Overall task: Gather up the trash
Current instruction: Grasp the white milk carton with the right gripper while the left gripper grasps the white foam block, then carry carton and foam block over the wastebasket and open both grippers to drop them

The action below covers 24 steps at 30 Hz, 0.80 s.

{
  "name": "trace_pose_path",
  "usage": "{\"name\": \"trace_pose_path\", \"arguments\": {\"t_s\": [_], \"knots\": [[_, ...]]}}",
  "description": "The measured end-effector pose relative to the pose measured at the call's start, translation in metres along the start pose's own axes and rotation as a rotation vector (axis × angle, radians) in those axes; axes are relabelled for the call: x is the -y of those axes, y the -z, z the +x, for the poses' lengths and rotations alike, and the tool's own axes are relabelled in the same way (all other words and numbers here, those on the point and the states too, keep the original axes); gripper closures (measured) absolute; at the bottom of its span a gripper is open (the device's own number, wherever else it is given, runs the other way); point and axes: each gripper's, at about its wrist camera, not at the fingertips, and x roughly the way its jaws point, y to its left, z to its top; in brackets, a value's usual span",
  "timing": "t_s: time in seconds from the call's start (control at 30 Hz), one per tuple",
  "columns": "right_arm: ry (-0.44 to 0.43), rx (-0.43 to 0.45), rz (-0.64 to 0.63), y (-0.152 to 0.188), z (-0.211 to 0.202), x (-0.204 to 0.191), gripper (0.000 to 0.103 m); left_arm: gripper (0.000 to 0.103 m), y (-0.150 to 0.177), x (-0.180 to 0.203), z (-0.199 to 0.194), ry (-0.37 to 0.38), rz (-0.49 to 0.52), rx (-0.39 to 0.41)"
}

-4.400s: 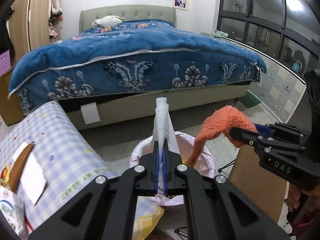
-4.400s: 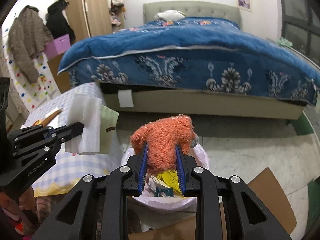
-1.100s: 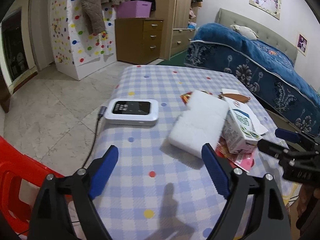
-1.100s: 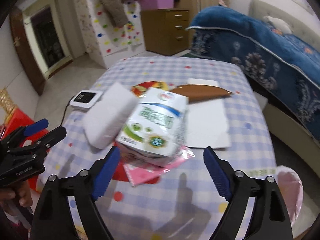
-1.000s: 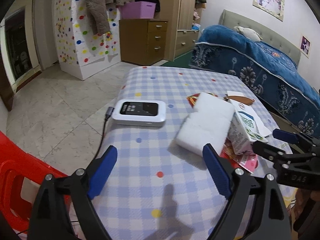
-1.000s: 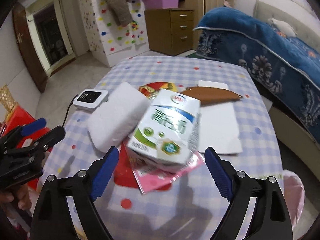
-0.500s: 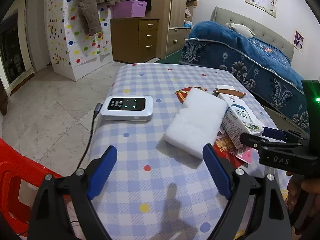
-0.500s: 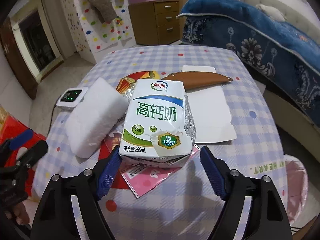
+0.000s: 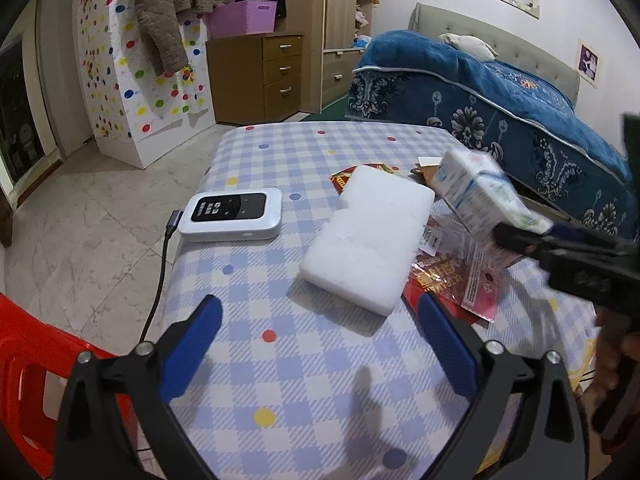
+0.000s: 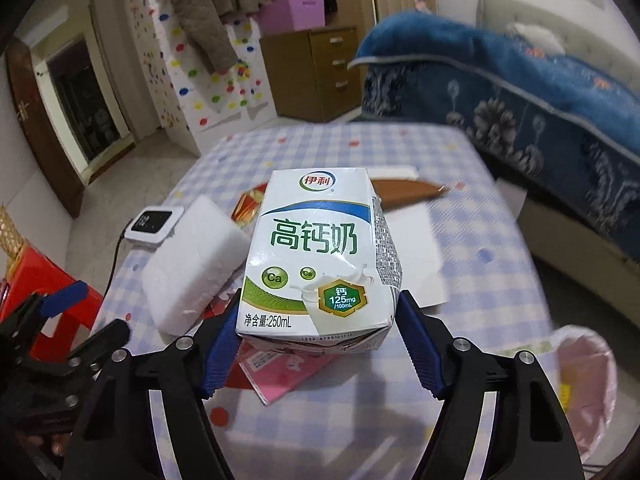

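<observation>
Table (image 9: 340, 392) clearing looks partway: one white foam block (image 9: 370, 240), two red and pink wrappers (image 9: 460, 280) and one white paper sheet (image 10: 416, 248) remain, while the right gripper (image 10: 316, 320) clamps one milk carton (image 10: 320, 256) just above them. The left gripper (image 9: 316, 328) hovers wide apart, empty.

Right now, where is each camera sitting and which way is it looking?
Left wrist: sits on the left gripper, jaws open, above the checked table, looking at the foam block.
Right wrist: sits on the right gripper, jaws closed on the milk carton, facing the bed.
Both show the carton, foam block, white device, and the other gripper.
</observation>
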Motion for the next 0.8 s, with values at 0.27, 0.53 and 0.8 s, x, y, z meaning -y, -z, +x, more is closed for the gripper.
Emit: {"name": "trace_pose_path", "arguments": {"t_s": [0.27, 0.53, 0.8], "knots": [[0.015, 0.018, 0.041, 0.007, -0.026, 0.032, 0.030, 0.007, -0.013, 0.017, 0.028, 0.059, 0.068, -0.014], [0.015, 0.019, 0.061, 0.014, -0.036, 0.043, 0.029, 0.021, -0.018, 0.023, 0.051, 0.058, 0.116, -0.060], [0.007, 0.036, 0.054, 0.018, -0.047, 0.046, 0.029, 0.041, -0.019, 0.031, 0.020, 0.101, 0.065, -0.020]]}}
